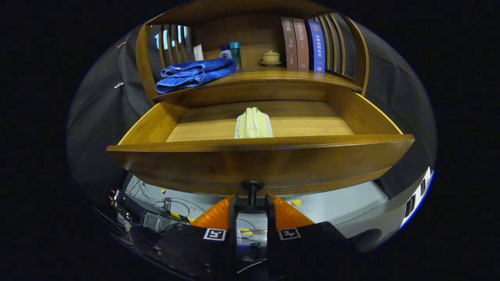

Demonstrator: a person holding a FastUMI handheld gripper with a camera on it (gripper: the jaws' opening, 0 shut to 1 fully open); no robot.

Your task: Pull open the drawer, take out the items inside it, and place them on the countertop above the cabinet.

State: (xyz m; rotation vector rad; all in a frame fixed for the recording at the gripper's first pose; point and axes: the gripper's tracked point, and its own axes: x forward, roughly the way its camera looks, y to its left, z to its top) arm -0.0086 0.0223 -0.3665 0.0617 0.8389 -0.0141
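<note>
The hand-held gripper (252,205) is closed on the dark knob (252,187) at the drawer's (258,160) front, both fingers pressing its stem. The wooden drawer stands pulled open, with a pale green folded cloth (253,123) lying inside near the middle. On the table (273,76) above, a blue towel (193,74) lies left, books (302,45) stand right.

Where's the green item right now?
In the open drawer, the green item lies mid-floor near the front panel, beyond the claw, which grips the knob.
</note>
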